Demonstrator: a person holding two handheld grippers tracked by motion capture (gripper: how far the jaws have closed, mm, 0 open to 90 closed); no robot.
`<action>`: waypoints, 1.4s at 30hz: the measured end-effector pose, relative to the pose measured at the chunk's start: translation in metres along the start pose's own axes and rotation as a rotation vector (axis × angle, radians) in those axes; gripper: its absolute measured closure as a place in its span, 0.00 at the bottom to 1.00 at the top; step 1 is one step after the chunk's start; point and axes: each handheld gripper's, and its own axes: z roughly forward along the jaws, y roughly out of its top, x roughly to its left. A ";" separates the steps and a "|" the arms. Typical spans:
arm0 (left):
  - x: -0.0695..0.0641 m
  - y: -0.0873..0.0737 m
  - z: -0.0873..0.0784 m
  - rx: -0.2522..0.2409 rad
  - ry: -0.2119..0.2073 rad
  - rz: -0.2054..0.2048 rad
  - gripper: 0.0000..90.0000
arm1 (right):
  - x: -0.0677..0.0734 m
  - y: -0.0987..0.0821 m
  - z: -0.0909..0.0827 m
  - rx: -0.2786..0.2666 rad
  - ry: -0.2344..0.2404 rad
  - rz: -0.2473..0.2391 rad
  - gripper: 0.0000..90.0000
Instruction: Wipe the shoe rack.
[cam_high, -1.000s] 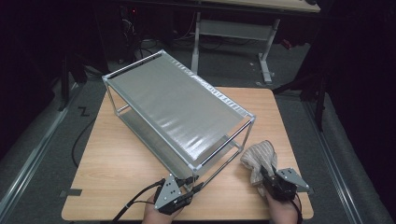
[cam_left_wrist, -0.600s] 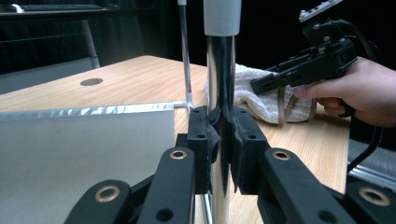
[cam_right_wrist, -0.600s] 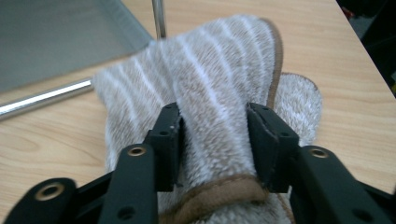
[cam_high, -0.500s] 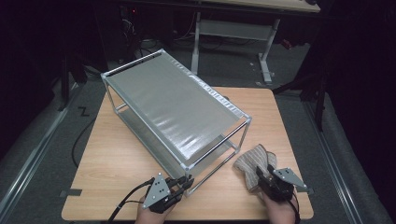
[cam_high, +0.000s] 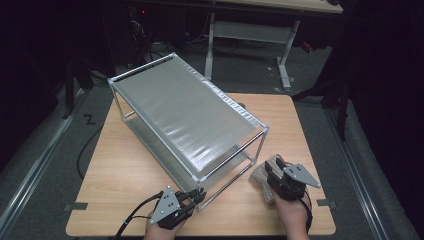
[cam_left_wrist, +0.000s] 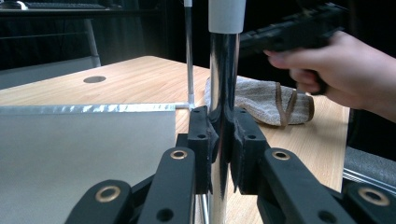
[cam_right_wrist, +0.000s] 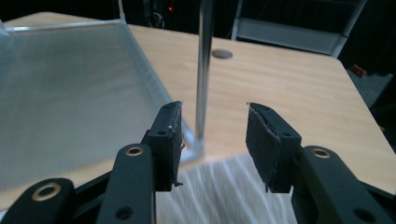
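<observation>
A chrome-framed rack (cam_high: 190, 112) with two grey shelves stands slantwise on the wooden table (cam_high: 125, 170). My left gripper (cam_high: 197, 195) (cam_left_wrist: 223, 135) is shut on the rack's near corner post (cam_left_wrist: 224, 70), its pads pressed on both sides of the tube. A folded beige cloth (cam_high: 258, 175) (cam_left_wrist: 261, 100) lies on the table by the rack's right foot. Above it hovers my right gripper (cam_high: 274, 167) (cam_right_wrist: 212, 135), open. Its jaws have just been closing a little, with nothing between the pads; the cloth (cam_right_wrist: 219, 196) lies below them.
The rack's lower shelf (cam_right_wrist: 70, 93) and a thin upright (cam_right_wrist: 203, 70) stand just ahead of the right gripper. A round cable hole (cam_right_wrist: 223, 54) is in the tabletop behind the rack. A white desk frame (cam_high: 250, 30) stands beyond the table.
The right gripper has risen and shifted left over the cloth, which has dropped from a raised bundle to lie flat. The left gripper has stayed at the corner post.
</observation>
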 end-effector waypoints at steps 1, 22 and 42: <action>0.000 0.000 0.000 0.000 -0.001 -0.001 0.88 | 0.000 0.005 0.006 -0.005 0.007 0.007 0.64; 0.007 0.003 -0.007 0.022 0.016 -0.009 0.88 | 0.006 0.028 0.050 -0.047 0.023 0.016 0.90; 0.054 0.004 -0.034 0.045 0.161 -0.064 0.88 | 0.027 0.005 0.000 -0.074 0.102 0.010 0.90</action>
